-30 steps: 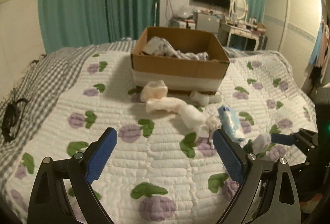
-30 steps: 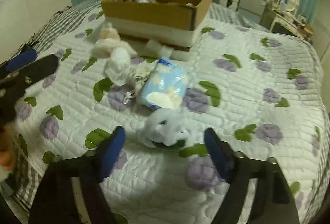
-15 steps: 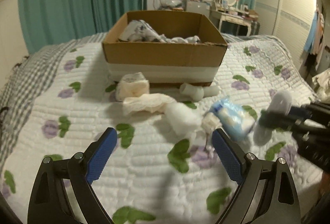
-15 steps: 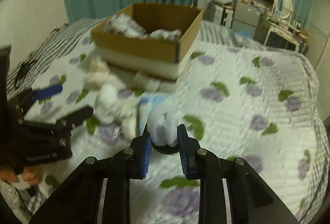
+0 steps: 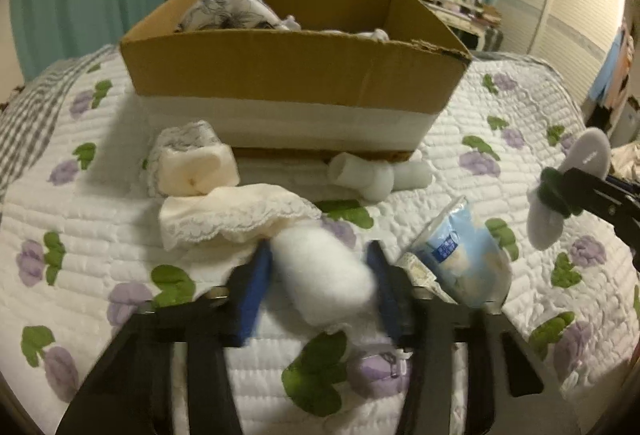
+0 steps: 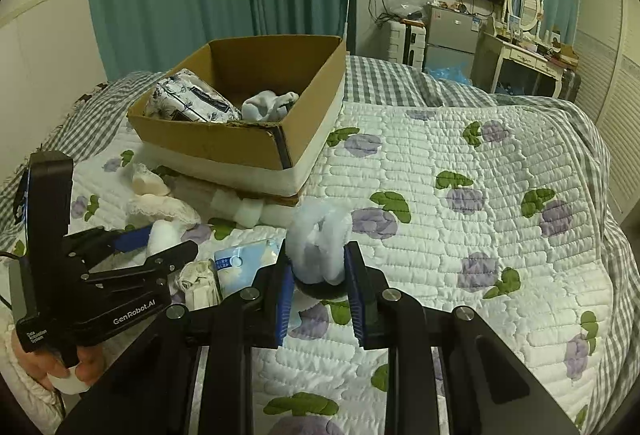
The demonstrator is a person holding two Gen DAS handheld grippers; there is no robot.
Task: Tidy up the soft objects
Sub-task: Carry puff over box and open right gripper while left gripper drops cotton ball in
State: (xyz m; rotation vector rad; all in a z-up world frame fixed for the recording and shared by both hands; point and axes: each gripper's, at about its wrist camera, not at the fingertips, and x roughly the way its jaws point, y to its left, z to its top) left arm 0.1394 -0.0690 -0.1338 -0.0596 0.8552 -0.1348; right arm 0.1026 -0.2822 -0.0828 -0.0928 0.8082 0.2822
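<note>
L wrist: left gripper (image 5: pixel 316 285) pads flank a fluffy white roll (image 5: pixel 324 275) on quilted bed (image 5: pixel 100 235), long axis slanting near-right; contact blurred, can't tell grip. R wrist: right gripper (image 6: pixel 318 285) clamped on looped fuzzy pale-blue sock (image 6: pixel 320 247), upright, held above bed, w/ cardboard box (image 6: pixel 224 143) beyond.

Your dim, warm indoor light, soft shadow left of the brown cardboard box (image 5: pixel 296 75), your left gripper (image 5: pixel 318 275) and its white fluffy roll (image 5: pixel 324 279) motion-blurred, fisheye bending, dark vignetted corners, right view sharper
</note>
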